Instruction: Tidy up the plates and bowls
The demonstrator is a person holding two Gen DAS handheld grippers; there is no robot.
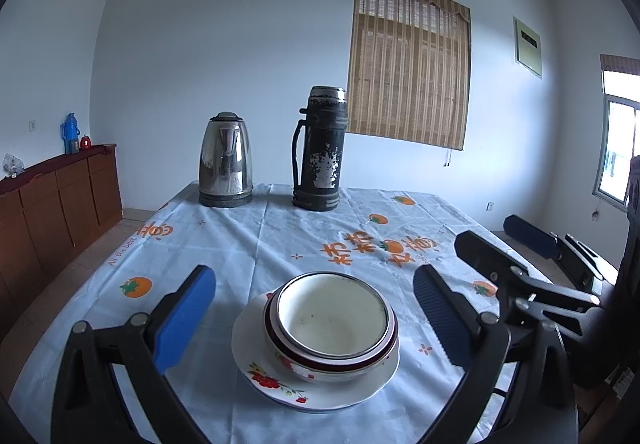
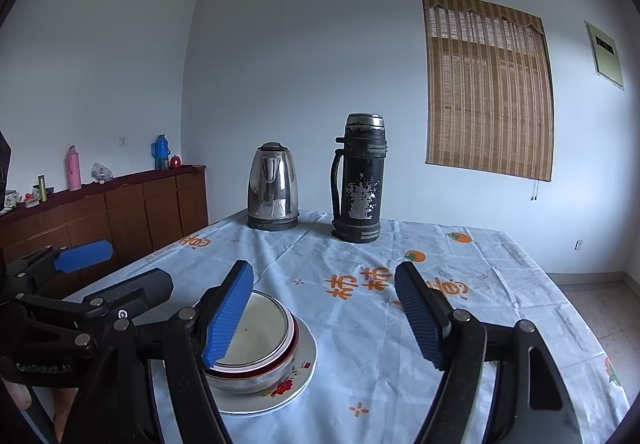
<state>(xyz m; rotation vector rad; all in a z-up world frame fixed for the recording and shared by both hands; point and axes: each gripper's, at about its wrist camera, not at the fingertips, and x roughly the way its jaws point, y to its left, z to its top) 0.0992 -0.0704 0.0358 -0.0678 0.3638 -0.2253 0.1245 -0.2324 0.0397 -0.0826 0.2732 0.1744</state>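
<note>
On the persimmon-print tablecloth (image 1: 248, 244), nested bowls (image 1: 332, 328) rest on a floral plate (image 1: 280, 384); left gripper (image 1: 316, 320) and right gripper (image 2: 324, 316) both gape wide, holding nothing.

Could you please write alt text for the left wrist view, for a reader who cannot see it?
Two nested white bowls sit on a white floral plate between the open blue-padded left gripper. Behind, on the fruit-print tablecloth, stand a steel electric kettle and a worn black thermos; the right gripper shows at right.
</note>
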